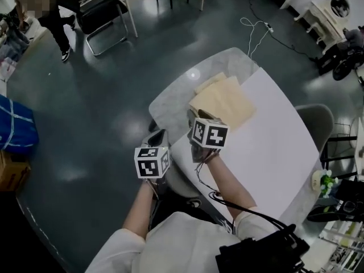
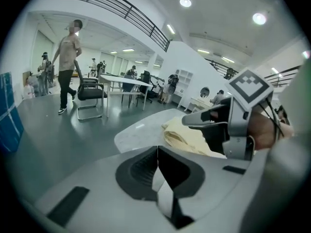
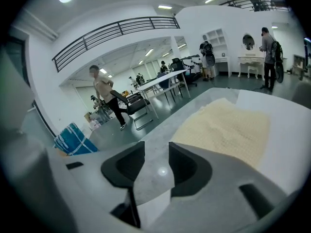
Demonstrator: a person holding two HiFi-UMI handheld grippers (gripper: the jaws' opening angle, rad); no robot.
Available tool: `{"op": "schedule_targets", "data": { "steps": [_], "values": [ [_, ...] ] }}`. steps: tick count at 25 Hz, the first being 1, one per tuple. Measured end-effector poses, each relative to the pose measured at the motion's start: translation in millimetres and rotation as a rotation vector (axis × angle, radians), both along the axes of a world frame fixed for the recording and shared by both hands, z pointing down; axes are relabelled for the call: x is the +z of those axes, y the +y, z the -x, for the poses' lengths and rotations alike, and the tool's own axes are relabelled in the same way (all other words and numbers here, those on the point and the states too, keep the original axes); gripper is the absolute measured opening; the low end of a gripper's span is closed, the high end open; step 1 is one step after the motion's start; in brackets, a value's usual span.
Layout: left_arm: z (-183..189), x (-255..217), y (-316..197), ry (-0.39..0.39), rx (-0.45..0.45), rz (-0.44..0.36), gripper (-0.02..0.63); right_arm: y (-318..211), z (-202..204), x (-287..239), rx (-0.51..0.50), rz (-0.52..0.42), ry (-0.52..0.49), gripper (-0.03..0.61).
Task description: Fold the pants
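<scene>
Left tongs point(image 2: 156, 165), lowest in the frame, are shut and empty at the left edge of the bench point(image 1: 273, 147), with open dark floor point(image 1: 85, 124) beyond. Right tongs point(image 3: 156, 161) gape wide on nothing, just short of the folded cream pants point(image 1: 223, 102). These lie mid-frame near the rounded far edge, bare bench to their right

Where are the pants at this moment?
In the head view the folded pants lie at the table's far end, across the edge of its white cover, just beyond the open right claw.
</scene>
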State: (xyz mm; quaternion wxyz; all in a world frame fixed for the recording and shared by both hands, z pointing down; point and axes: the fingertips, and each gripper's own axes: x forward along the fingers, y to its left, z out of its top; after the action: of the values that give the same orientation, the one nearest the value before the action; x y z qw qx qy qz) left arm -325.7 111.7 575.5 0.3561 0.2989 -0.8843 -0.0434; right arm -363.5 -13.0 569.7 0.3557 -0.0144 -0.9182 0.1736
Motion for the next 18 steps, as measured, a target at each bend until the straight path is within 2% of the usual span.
{"op": "schedule_targets", "data": {
  "steps": [8, 14, 18],
  "values": [
    [-37, -47, -47, -0.080, 0.094, -0.022, 0.009, -69, -71, -41, 0.145, -0.034, -0.050, 0.140],
    [-70, -84, -77, -0.140, 0.162, -0.033, 0.009, -106, -135, -73, 0.200, -0.071, -0.095, 0.124],
    [-87, -102, -91, -0.174, 0.192, -0.031, 0.009, -126, -174, -102, 0.220, -0.106, -0.141, 0.056]
  ]
}}
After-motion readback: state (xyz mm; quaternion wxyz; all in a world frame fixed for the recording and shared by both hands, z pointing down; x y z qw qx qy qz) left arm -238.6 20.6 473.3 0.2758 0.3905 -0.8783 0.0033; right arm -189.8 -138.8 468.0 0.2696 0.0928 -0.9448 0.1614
